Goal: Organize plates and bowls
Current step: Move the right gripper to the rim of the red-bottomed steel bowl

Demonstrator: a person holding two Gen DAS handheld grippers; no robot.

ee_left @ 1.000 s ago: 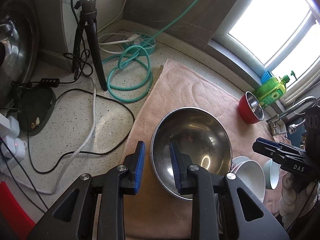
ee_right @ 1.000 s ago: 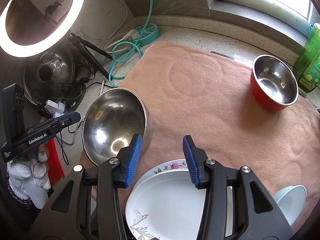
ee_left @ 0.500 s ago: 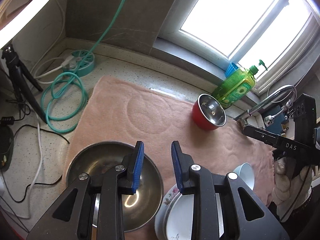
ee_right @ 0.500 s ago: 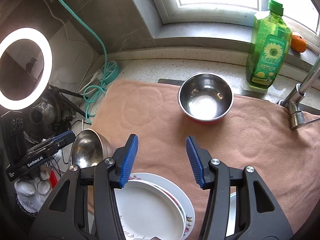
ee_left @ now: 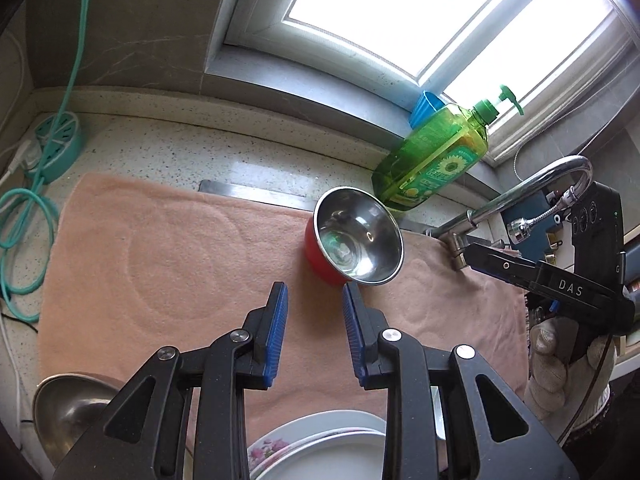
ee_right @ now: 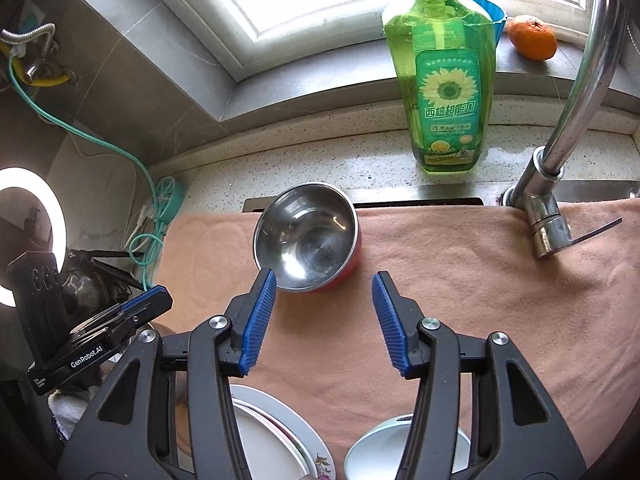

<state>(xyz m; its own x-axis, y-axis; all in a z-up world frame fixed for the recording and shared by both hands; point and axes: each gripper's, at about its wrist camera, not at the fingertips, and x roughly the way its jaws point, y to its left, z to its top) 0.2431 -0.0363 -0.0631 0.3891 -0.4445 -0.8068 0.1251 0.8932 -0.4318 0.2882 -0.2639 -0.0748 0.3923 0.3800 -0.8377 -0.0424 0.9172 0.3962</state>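
Both our tools are spread and empty: right tool (ee_right: 324, 312) just short of the red bowl (ee_right: 308, 236) on the towel (ee_right: 460, 280), left tool (ee_left: 314, 336) nearby. We judge gripping its rim comes next.

The stacked plates (ee_left: 320, 446) run off the bottom edge, partly behind the left tool (ee_left: 314, 322) (its arms cover much). The steel bowl (ee_left: 68, 408) is cropped at the lower left. The pale bowl (ee_right: 384, 454) sits half hidden under the right tool (ee_right: 324, 304).
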